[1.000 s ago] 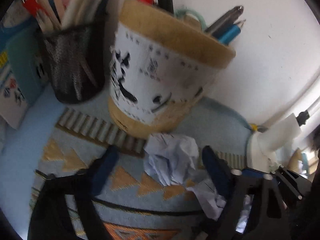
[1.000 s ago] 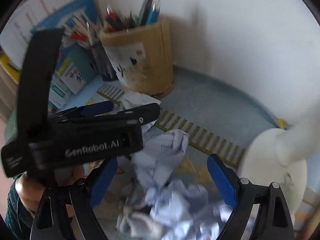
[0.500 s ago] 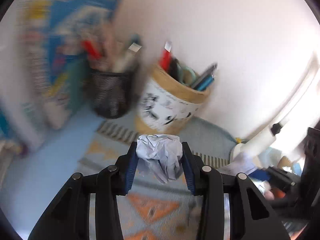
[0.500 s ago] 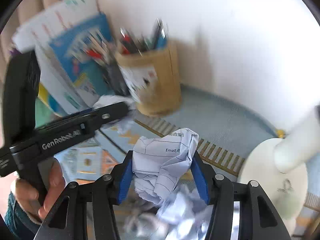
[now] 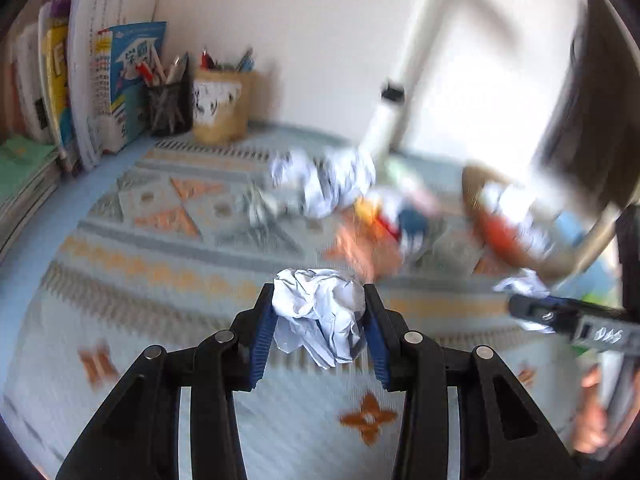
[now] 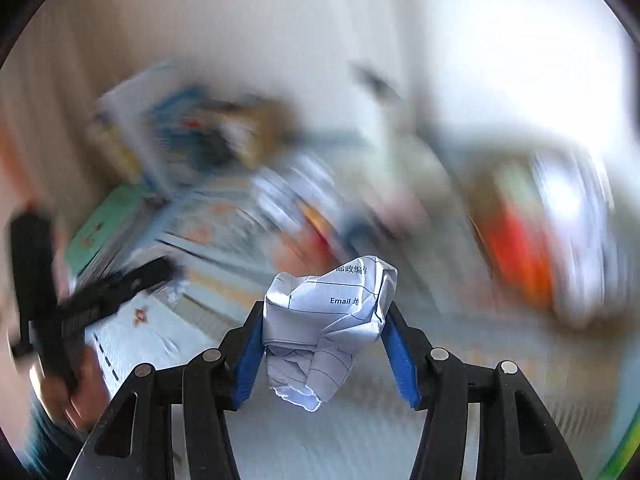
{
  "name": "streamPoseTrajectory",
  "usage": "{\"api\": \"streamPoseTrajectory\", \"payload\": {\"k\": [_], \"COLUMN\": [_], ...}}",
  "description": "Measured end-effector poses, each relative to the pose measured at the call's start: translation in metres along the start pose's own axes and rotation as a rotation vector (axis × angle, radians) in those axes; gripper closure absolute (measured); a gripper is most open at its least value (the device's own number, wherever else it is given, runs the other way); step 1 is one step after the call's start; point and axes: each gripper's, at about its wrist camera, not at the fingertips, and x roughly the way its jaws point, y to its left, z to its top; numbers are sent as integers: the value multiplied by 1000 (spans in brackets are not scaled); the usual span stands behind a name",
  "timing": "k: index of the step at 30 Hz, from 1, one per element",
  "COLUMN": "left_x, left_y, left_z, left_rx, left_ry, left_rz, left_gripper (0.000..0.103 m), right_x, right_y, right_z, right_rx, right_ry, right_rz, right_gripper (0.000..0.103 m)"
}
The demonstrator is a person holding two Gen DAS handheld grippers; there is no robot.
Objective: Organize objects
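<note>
A patterned cloth point(image 5: 168, 256) in pale blue, grey and orange covers nearly the whole desk and fills the lower two thirds of the left wrist view. At the upper left of that view a row of books point(image 5: 100, 80) leans against the white wall, with a black mesh pen holder point(image 5: 168, 110) and a tan pen cup point(image 5: 220, 108) just to their right, all pushed to the back, I'd guess to keep the middle free for working. A white lamp stem point(image 5: 404, 68) rises at the upper centre. At the right edge sits a woven basket point(image 5: 508, 220), blurred, with red and white things in it. In the centre lies a loose heap of crumpled papers point(image 5: 324, 184), the clutter that looks left to clear.

At the bottom centre of the left wrist view, the left gripper point(image 5: 319, 320) is clamped on a crumpled paper ball point(image 5: 320, 312), its blue pads pressing both sides so the light wad cannot slip, and it is held above the cloth. In the right wrist view, badly smeared by motion, the right gripper point(image 6: 322, 340) has its jaws closed most of the way onto a printed paper wad point(image 6: 324, 320) marked "Email", at the bottom centre. My guess is that both balls are bound for the basket or a bin.
</note>
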Motion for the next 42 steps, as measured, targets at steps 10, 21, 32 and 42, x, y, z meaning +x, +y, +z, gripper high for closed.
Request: {"api": "streamPoseTrajectory", "payload": {"k": [10, 21, 32, 42], "left_x": [21, 24, 25, 25], "left_y": [-36, -32, -28, -10], "left_z": [-31, -43, -41, -8], "left_rx": [35, 41, -4, -21], "left_ry": [94, 161, 154, 88], "left_rz": [-39, -48, -78, -3], "left_gripper": [53, 51, 66, 14], "right_x": [-12, -18, -3, 7], "right_y": [-33, -41, -47, -30], "right_z": [-75, -87, -78, -78], "right_rx": [-88, -83, 24, -78], "right_ry": [-18, 11, 51, 63], "right_rz": [-4, 36, 63, -23], "right_gripper": [38, 15, 32, 27]}}
